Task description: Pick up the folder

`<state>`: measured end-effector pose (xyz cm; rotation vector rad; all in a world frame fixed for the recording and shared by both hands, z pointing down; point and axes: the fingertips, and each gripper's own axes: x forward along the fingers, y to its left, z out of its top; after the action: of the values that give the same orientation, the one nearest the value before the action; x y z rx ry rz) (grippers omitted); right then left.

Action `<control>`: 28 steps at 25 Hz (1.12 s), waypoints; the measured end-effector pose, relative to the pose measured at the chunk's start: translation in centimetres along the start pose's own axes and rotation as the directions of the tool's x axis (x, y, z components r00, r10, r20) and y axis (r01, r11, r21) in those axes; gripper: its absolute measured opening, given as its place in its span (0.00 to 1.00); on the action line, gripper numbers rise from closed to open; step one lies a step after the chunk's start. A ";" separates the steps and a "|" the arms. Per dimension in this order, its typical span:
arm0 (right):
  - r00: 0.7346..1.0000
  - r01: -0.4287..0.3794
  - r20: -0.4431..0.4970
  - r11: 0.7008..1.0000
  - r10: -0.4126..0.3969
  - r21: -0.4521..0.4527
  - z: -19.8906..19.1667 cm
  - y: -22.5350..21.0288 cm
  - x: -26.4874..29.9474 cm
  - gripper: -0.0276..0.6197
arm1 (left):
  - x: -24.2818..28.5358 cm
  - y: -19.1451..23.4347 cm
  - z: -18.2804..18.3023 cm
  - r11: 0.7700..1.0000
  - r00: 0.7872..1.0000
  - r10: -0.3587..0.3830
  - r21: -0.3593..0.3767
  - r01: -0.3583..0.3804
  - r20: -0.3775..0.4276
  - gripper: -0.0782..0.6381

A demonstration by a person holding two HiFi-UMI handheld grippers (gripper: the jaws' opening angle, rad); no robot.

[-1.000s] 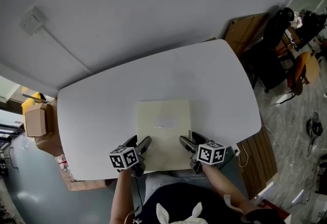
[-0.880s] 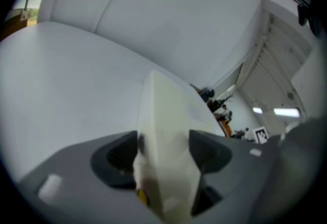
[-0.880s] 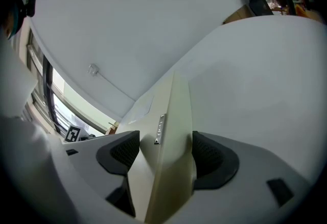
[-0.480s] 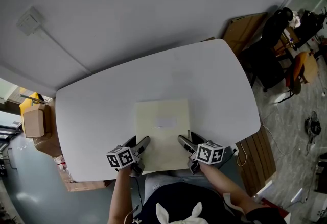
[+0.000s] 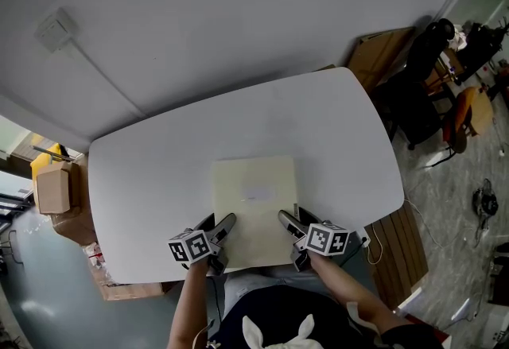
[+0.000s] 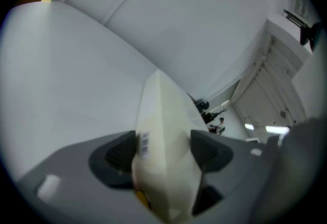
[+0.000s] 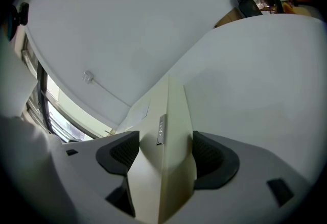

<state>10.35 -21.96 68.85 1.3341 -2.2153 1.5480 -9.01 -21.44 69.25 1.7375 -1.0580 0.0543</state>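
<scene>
Grasp step: right gripper pinches the folder, left gripper has just opened its jaws wide around it; I'd close left, then lift.

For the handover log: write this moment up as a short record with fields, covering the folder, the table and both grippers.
folder: cream folder lying on the white table, its near edge by the table's near edge
left gripper: at the folder's near left corner; jaws have just been opening, folder between them; whether the pads press it cannot be told
right gripper: at the near right corner, jaws closed on the folder
lift: not yet done
</scene>
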 end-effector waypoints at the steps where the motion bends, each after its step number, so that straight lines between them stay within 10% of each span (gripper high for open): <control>1: 1.000 0.003 0.005 1.000 -0.003 -0.008 0.1 0.2 -0.1 0.49 | -0.1 -0.1 0.0 1.000 1.000 0.000 -0.004 0.000 0.011 0.55; 28: 0.992 -0.080 0.083 0.985 0.093 -0.153 3.2 6.9 -3.3 0.49 | -5.9 -5.3 3.6 0.996 0.984 0.010 0.086 -0.026 0.176 0.55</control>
<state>8.50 -22.08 60.74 1.3044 -2.4202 1.3411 -10.60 -20.35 60.76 1.8375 -1.2153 -0.0422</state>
